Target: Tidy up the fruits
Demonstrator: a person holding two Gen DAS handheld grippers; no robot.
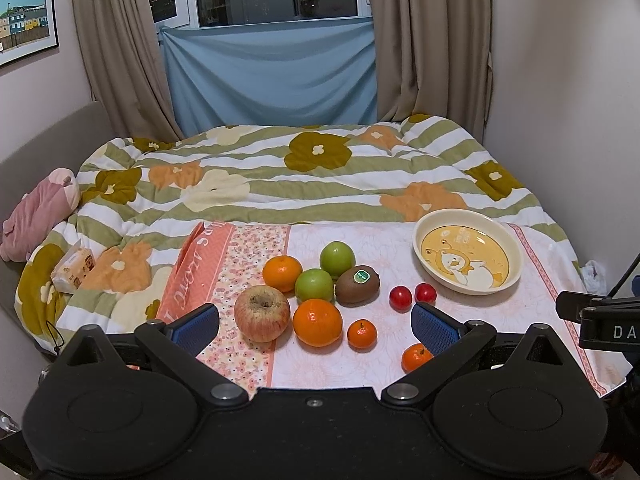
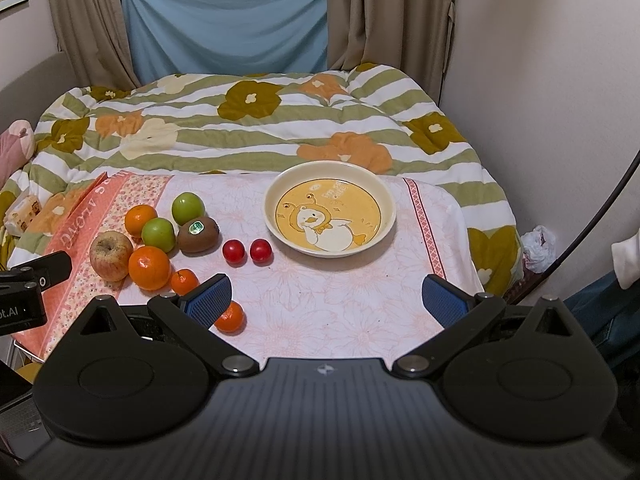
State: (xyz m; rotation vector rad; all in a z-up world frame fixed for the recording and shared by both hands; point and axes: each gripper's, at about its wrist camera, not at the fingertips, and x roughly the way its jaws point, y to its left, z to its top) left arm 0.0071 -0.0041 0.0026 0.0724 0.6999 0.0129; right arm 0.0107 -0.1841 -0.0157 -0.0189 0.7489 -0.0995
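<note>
both tools hang over the near edge of the pink floral tablecloth [image 2: 340, 312], and neither touches any fruit. the left gripper [image 1: 316, 326] has its blue-padded jaws spread wide and empty; just ahead of them lie the blotchy red-yellow apple [image 1: 262, 312], the large round orange [image 1: 317, 322] and a small mandarin [image 1: 362, 334], while another small mandarin [image 1: 416, 357] sits tucked against its right finger. the right gripper [image 2: 326, 300] is also spread wide and empty, with bare cloth in its gap. the cream duck-print ceramic plate [image 2: 276, 196] stands empty straight ahead of it, well apart. two small red cherry tomatoes [image 2: 247, 251] lie between plate and fruit cluster, beside the brown stickered kiwi [image 2: 198, 234] and two green apples [image 2: 186, 208].
</note>
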